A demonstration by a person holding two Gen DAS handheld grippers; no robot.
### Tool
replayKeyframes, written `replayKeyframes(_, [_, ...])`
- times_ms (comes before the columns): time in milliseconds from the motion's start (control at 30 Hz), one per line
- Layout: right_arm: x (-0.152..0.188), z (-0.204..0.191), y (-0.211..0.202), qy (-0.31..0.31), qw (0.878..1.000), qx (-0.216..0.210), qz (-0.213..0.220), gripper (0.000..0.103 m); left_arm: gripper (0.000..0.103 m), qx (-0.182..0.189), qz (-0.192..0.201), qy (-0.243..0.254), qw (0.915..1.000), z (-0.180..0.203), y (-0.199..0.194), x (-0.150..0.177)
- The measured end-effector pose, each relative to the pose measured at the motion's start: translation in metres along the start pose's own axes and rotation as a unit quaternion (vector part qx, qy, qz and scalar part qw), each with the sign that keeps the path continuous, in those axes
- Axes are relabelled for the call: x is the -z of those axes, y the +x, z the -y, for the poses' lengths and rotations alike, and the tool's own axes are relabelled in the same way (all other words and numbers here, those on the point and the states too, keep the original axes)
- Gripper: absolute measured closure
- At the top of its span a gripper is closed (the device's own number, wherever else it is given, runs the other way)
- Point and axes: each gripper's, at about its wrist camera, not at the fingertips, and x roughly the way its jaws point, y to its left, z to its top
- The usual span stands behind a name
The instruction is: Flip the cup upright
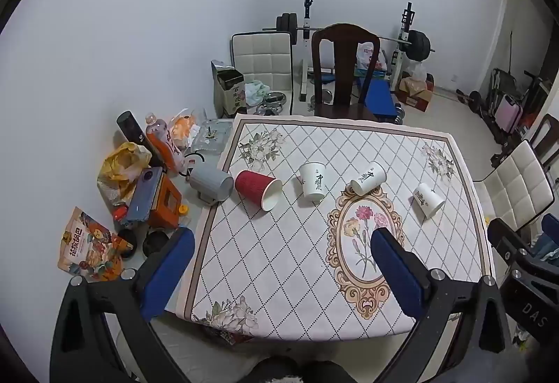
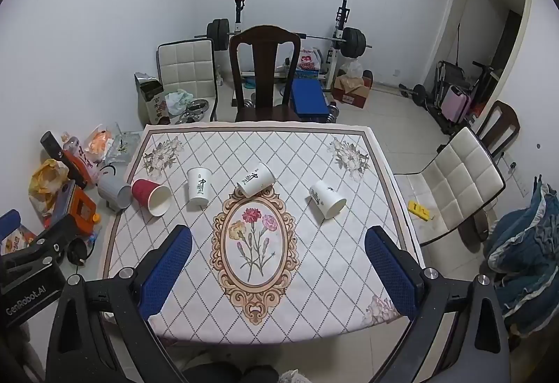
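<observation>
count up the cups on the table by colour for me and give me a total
White cups: 3
Red cups: 1
Grey cups: 1
Total: 5

Five cups (image 2: pixel 198 188) in a row across the table (image 2: pixel 314 278) — chair (image 2: pixel 264 68) behind.

Home, probably dining room: clothed table (image 2: pixel 353 205), chairs (image 2: pixel 264 75), barbell rack (image 2: pixel 340 34).
</observation>
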Motion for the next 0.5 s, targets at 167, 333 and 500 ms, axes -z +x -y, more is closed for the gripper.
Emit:
replayKeyframes(167, [0.000, 0.000, -0.002, -0.001, 1.000, -0.002, 0.005, 0.003, 0.000, -0.001, 0.002, 0.001, 1.0000, 0.000, -0.001, 0.000])
replayKeyframes(333, [0.006, 0.005, 0.001, 0.003, 1.000, -0.001, 0.003, 0.003, 0.000, 0.000, 0.003, 0.002, 1.0000, 0.000, 0.000, 0.000])
replayKeyframes(500, [0.005, 0.004, 0.001, 0.002, 1.000, 0.000, 0.002, 0.003, 0.000, 0.000, 0.002, 0.002, 1.0000, 0.000, 0.000, 0.000])
